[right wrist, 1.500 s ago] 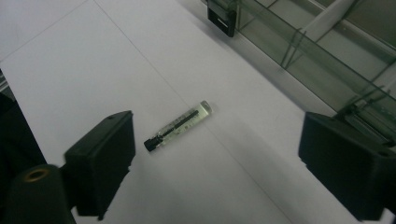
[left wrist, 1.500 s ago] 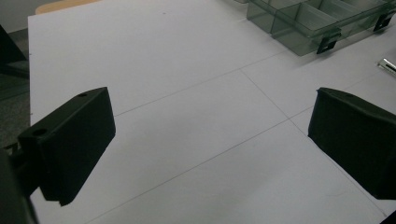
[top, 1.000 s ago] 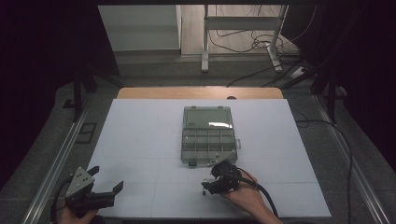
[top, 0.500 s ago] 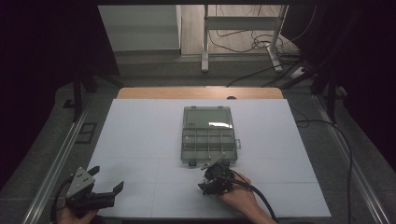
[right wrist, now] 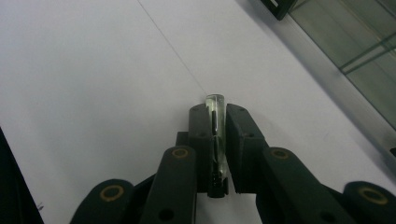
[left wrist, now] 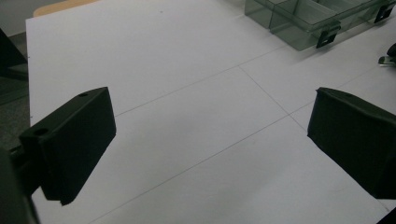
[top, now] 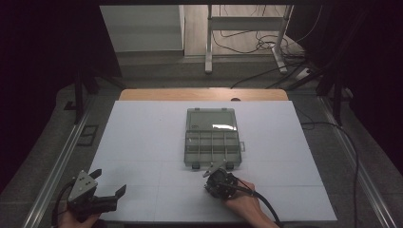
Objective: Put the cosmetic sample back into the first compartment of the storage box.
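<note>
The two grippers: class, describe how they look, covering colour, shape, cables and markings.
The left gripper is black, with a grey three-cornered plate and flat rectangular jaw pads. The right gripper is black too, its linkage arms marked by gold-ringed pivot holes; a black cable trails beside the bare hand.

The high view looks down and forward from above the white flat bench. The left gripper view sits low, facing across it toward the clear green plastic box far off. The right gripper view is very close beside the same box.
</note>
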Demonstrator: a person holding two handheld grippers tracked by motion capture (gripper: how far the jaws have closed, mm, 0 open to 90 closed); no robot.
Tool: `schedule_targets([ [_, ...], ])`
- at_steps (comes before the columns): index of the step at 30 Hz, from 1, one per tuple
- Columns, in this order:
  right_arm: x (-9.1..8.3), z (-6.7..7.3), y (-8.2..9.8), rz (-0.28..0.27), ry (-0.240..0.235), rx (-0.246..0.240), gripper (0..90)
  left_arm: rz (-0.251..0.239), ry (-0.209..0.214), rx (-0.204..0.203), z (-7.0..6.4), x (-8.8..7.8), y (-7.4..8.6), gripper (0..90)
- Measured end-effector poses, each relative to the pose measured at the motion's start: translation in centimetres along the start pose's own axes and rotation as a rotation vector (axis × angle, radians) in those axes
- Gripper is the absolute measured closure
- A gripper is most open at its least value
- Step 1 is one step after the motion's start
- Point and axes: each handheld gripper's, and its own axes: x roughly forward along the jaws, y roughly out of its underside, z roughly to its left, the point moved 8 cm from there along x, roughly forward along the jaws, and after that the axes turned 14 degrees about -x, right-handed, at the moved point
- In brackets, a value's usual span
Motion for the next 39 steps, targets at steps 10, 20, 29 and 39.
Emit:
schedule_targets([
  [10,-0.3,-0.4,-0.1,-0.037,-0.009,0.018,80.7,0.004,0.0,0.002,0.0,0.1,0.0,1.6],
  [20,-1.3,-0.9,-0.7,-0.112,-0.022,0.016,80.6,0.008,0.0,-0.004,0.0,0.1,0.0,1.9],
  [29,-2.0,-1.4,-1.0,-0.147,-0.024,0.036,80.6,0.012,0.001,-0.004,0.0,0.1,0.0,2.0],
  [39,-2.8,-2.1,-1.3,-0.187,-0.013,0.06,80.6,0.007,-0.004,-0.008,0.1,0.1,0.0,2.5],
])
